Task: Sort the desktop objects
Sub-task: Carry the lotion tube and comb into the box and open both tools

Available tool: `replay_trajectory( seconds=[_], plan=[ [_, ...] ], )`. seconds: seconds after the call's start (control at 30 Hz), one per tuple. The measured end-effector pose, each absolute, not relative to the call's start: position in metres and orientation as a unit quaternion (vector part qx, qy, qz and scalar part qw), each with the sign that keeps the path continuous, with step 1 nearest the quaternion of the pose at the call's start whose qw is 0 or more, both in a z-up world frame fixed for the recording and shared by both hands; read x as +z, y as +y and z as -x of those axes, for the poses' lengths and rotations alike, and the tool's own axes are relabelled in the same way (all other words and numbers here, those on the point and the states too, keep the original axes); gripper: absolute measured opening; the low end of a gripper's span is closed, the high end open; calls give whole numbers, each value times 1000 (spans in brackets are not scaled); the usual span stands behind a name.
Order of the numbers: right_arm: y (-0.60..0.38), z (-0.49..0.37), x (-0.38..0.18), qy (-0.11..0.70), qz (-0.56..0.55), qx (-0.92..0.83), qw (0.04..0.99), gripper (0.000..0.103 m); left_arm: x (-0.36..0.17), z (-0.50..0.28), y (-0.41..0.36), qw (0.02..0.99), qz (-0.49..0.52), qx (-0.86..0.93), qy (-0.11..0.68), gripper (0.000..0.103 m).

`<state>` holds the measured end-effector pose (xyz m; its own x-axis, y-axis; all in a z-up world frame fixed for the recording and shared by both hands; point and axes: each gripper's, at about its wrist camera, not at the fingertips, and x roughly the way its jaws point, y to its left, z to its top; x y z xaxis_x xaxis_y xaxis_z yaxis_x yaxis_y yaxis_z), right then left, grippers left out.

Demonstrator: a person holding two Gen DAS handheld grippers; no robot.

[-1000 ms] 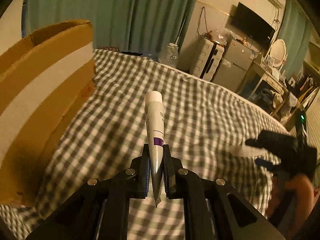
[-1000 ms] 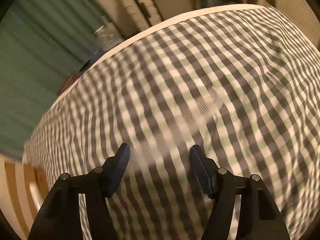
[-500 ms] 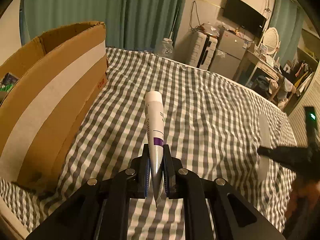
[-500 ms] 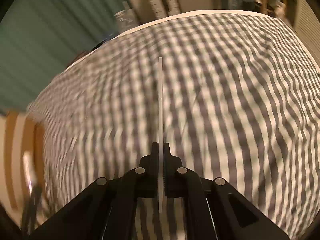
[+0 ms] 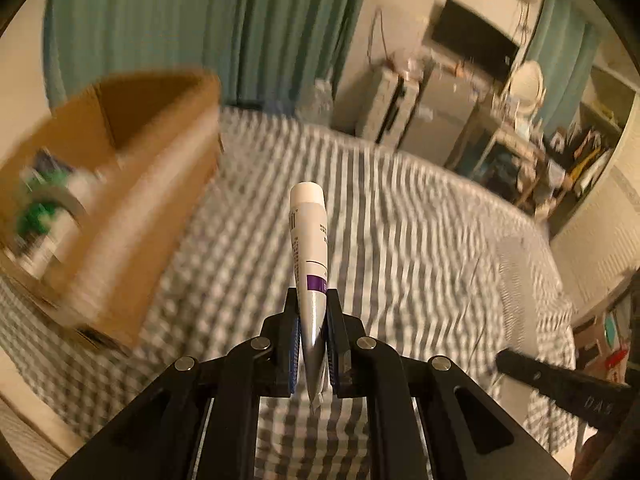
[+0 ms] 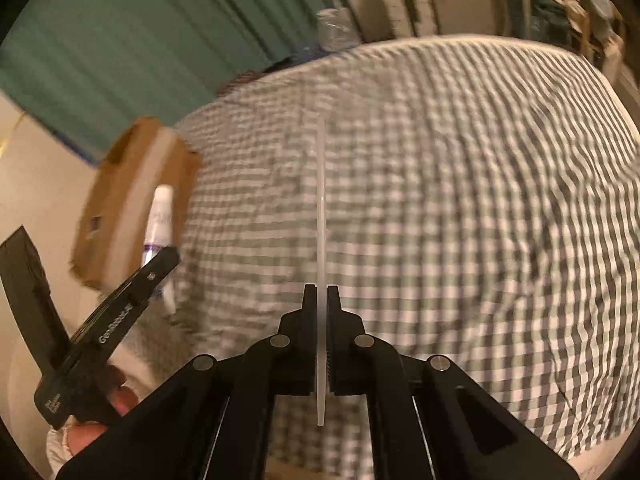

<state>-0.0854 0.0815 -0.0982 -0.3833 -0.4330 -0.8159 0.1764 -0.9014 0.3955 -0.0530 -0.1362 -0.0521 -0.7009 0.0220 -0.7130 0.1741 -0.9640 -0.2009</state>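
Observation:
My left gripper is shut on a white tube with a purple band, held above the checked cloth, cap pointing away. The tube and left gripper also show in the right wrist view at the left. My right gripper is shut on a thin flat translucent ruler, seen edge-on, lifted above the cloth. The cardboard box stands left of the tube; it also shows in the right wrist view. The ruler appears blurred at the right in the left wrist view.
The box holds several blurred items. The checked cloth covers the whole surface. Teal curtains, drawers and a TV stand beyond the far edge. A hand holds the left gripper.
The right gripper closed on the ruler and lifted it off the cloth. Both grippers have risen and swung toward the box, whose inside now shows.

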Motion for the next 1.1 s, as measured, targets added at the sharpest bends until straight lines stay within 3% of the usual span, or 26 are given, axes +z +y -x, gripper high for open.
replay_trajectory(
  seconds=[0.17, 0.3, 0.57, 0.67, 0.7, 0.73, 0.77, 0.8, 1.0, 1.1],
  plan=[
    [20, 97, -29, -107, -474, -833, 265, 3, 27, 59, -198, 79, -321, -930, 162, 11],
    [-53, 114, 12, -82, -445, -828, 331, 3, 56, 63, -261, 139, -297, -930, 165, 11],
    [-193, 159, 4, -43, -459, -801, 382, 3, 1, 64, -342, 180, -309, -912, 199, 11],
    [-226, 169, 0, -22, -459, -794, 399, 4, -18, 73, -358, 190, -317, -906, 207, 19],
    [-226, 168, 1, -15, -456, -800, 391, 17, -21, 74, -360, 181, -319, -907, 206, 39],
    [-229, 170, 4, -6, -453, -810, 374, 55, -23, 73, -361, 179, -318, -909, 203, 73],
    [-230, 174, 6, -2, -449, -820, 356, 73, -23, 70, -362, 190, -313, -910, 195, 89],
    [-227, 175, 9, -11, -438, -830, 345, 79, -21, 66, -362, 204, -302, -912, 187, 103],
    [-175, 164, 28, -32, -387, -877, 284, 79, 4, 62, -351, 177, -280, -927, 175, 103],
    [-137, 149, 32, -27, -361, -904, 228, 88, 18, 64, -323, 162, -288, -938, 109, 103]
  ],
)
